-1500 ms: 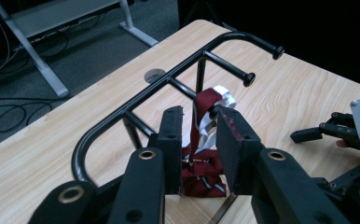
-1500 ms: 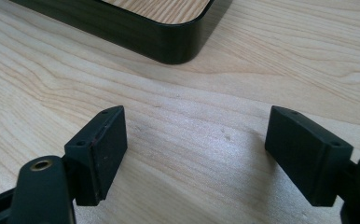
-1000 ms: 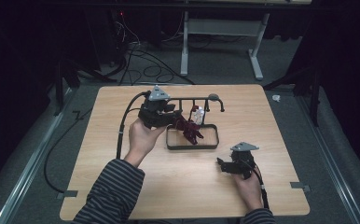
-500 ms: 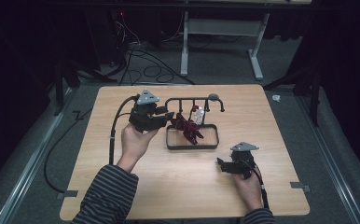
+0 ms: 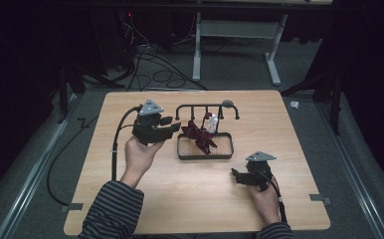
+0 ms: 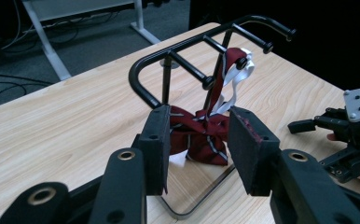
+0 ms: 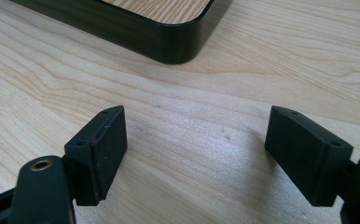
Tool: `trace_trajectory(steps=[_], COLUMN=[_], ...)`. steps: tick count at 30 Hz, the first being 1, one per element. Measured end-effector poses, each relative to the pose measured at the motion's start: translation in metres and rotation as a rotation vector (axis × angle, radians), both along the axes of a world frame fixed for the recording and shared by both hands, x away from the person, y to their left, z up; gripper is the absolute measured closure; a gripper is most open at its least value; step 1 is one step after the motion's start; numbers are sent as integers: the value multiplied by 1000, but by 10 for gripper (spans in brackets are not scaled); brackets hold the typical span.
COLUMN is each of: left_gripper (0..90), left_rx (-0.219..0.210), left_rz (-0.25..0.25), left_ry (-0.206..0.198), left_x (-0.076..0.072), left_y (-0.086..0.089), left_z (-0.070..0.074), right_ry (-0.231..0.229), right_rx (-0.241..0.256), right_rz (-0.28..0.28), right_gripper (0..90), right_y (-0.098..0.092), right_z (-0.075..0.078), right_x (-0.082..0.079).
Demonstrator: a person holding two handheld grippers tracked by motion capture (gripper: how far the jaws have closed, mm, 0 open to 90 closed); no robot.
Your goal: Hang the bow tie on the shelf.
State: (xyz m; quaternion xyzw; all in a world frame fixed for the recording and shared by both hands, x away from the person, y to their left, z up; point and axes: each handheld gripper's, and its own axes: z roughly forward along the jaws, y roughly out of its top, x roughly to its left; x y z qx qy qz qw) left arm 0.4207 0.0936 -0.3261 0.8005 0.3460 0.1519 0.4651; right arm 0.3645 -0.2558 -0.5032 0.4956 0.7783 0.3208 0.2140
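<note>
A dark red striped necktie [image 6: 205, 135] hangs from a peg of the black metal rack [image 6: 178, 58], its white label loop [image 6: 236, 77] caught near the top of a prong and the bulk of the cloth bunched down onto the rack's tray base [image 5: 205, 154]. In the high view the tie [image 5: 200, 138] lies inside the tray's rim, draped from the bar above.

The left gripper [image 6: 201, 149] sits just beside the rack, on its left as the high view shows it [image 5: 167, 127], with its jaws apart and nothing between them; seen along them, the bundled tie lies beyond the gap, not touched. The right gripper [image 7: 194, 154] rests low over the bare wooden table [image 7: 243, 79], jaws spread wide and empty, near the tray's rounded corner [image 7: 178, 44]; the high view places it [image 5: 242, 175] well apart from the tie, toward the person's side of the table.

As a judgement, the hanging looks largely done: the tie is on the rack and neither tool grips it. What may be left is tidying, since the cloth sits crumpled in the tray rather than hanging straight.
</note>
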Motion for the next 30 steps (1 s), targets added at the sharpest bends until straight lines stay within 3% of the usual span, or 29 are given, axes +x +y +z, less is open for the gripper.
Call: trace_trajectory(steps=[30], left_gripper=[591], left_rx=[-25], left_rz=[36], left_ry=[12], left_x=[-16], left_y=[24], left_z=[-9], right_ry=[0], right_rx=[0], right_rz=[0], right_gripper=[218], right_y=[0], right_z=[0], right_x=[0])
